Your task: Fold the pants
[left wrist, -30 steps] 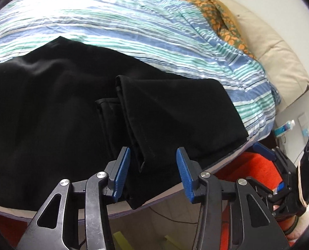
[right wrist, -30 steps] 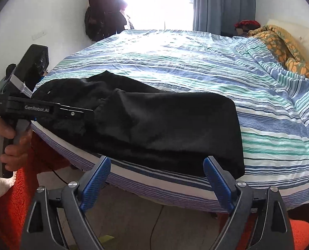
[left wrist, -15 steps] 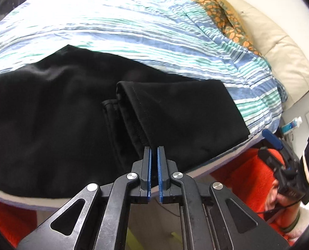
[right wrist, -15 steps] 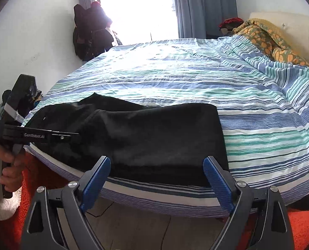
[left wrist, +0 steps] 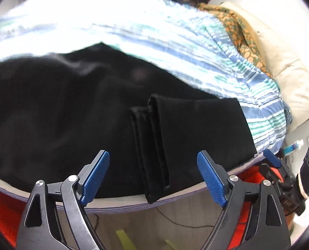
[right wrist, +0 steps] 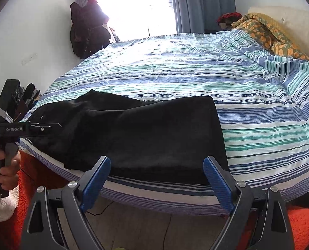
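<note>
Black pants (left wrist: 71,114) lie on the striped bed near its front edge, with the leg ends folded back over the middle; the hems (left wrist: 154,141) form a ridge reaching the bed edge. In the right wrist view the pants (right wrist: 146,133) form a folded dark slab. My left gripper (left wrist: 152,177) is open and empty, just short of the bed edge in front of the hems. My right gripper (right wrist: 154,179) is open and empty, before the bed edge at the folded end. The left gripper shows in the right wrist view (right wrist: 46,127), at the pants' left side.
The striped bedcover (right wrist: 175,73) stretches far back to a bright window. An orange-patterned blanket (right wrist: 265,35) and cream pillow (left wrist: 290,79) lie at the right. Orange rug (right wrist: 300,229) and wood floor (right wrist: 144,229) lie below the bed edge. Dark clothes (right wrist: 87,29) hang by the wall.
My left gripper closed half a second ago and has now opened wide again, pulled back slightly. The right gripper stayed open and its view rose a little.
</note>
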### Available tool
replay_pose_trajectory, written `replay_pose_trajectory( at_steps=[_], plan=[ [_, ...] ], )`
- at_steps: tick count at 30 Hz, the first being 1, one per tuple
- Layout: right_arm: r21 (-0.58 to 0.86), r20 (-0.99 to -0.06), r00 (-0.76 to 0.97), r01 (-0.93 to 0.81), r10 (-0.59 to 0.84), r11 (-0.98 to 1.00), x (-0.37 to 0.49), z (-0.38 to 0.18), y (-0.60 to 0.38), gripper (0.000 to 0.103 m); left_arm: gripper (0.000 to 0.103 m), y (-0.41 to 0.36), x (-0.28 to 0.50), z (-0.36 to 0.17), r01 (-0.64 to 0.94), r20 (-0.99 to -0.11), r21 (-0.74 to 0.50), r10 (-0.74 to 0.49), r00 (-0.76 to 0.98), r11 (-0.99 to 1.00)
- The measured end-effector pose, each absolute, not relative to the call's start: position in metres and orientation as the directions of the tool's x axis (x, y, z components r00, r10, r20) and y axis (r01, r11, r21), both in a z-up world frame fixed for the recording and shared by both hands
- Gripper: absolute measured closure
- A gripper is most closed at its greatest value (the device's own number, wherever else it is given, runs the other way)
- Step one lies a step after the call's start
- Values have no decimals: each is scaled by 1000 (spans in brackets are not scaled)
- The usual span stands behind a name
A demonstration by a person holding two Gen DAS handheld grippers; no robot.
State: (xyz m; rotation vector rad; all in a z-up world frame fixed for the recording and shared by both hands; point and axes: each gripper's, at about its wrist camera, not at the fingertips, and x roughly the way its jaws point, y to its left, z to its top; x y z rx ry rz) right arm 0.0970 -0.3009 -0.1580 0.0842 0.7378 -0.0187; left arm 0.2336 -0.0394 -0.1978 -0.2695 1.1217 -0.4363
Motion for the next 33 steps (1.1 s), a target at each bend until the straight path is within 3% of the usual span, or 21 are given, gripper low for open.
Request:
replay_pose_trajectory(
  at_steps=[5,7,8,11,16,20,26,28,30,32,33],
  plan=[
    [71,-677,736,45,15,996,98,-159,-300,13,25,-72,248,-220,257,-873,-318,-388,295,913],
    [64,-677,736,42,13,997,98,-159,-299,13,48,-87,245,-219,292,-890,-251,-339,304,923],
    [63,-677,736,42,11,997,97,-159,-299,13,79,-91,244,-217,297,-897,-223,-315,311,929],
    [65,-675,738,50,7,997,96,-159,-301,13,95,-100,240,-206,325,-886,-188,-302,351,927],
    [70,-643,765,90,-23,993,91,-152,-309,13,96,-94,252,-173,315,-831,-152,-294,473,937],
    [88,-655,755,112,-28,990,92,-154,-316,13,95,-85,249,-197,269,-871,-159,-263,415,950],
    [125,-671,741,139,-19,982,94,-157,-325,13,50,-61,225,-195,189,-854,-250,-308,418,950],
    [168,-651,759,155,-8,974,94,-150,-336,14,49,-53,225,-181,155,-824,-240,-286,490,958],
    [210,-628,778,160,8,965,99,-141,-349,24,47,-52,229,-168,129,-788,-231,-263,557,964],
    [215,-637,770,134,35,967,114,-134,-355,56,46,-52,226,-157,144,-760,-224,-265,593,964],
    [208,-641,766,121,42,971,122,-131,-357,61,46,-62,239,-156,167,-757,-216,-273,594,962]
  ],
)
